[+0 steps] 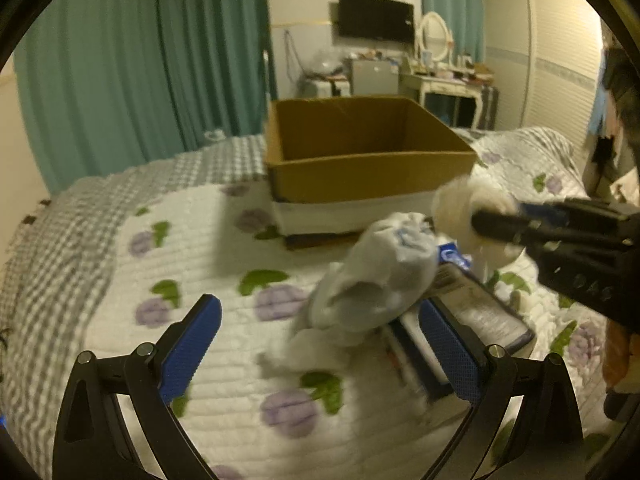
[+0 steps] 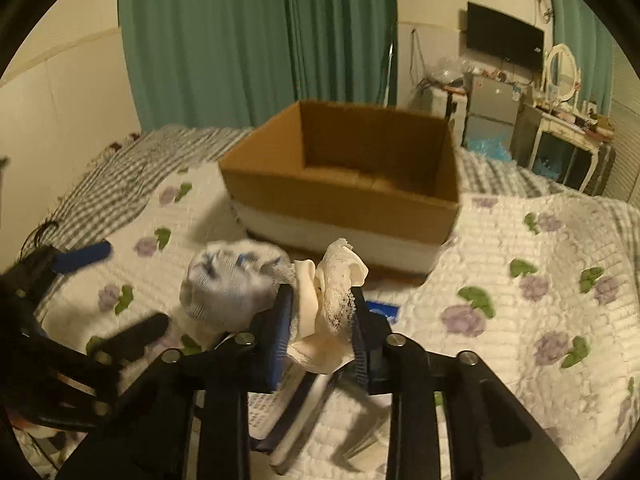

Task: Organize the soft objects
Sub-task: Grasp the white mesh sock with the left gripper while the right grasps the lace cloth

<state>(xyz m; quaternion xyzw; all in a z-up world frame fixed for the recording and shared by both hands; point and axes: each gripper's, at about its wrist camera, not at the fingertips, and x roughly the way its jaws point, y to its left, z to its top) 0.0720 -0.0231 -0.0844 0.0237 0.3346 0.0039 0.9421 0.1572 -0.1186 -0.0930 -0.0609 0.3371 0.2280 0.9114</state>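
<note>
An open cardboard box [image 1: 360, 168] stands on the bed; it also shows in the right wrist view [image 2: 344, 196]. My right gripper [image 2: 320, 308] is shut on a cream lace cloth [image 2: 332, 300] and holds it above the bed in front of the box; in the left wrist view the cloth [image 1: 460, 204] sits at that gripper's tip [image 1: 492, 222]. A bundled white-and-blue sock [image 1: 380, 276] lies on the bed just ahead of my left gripper [image 1: 320, 344], which is open and empty. The sock also shows in the right wrist view [image 2: 232, 280], left of the cloth.
A dark flat package [image 1: 480, 312] and a thin book or case [image 2: 296, 412] lie under the sock and cloth. The floral quilt [image 1: 224, 400] covers the bed. Green curtains [image 1: 140, 60], a dresser with mirror [image 1: 436, 76] and a wall TV [image 1: 376, 18] stand behind.
</note>
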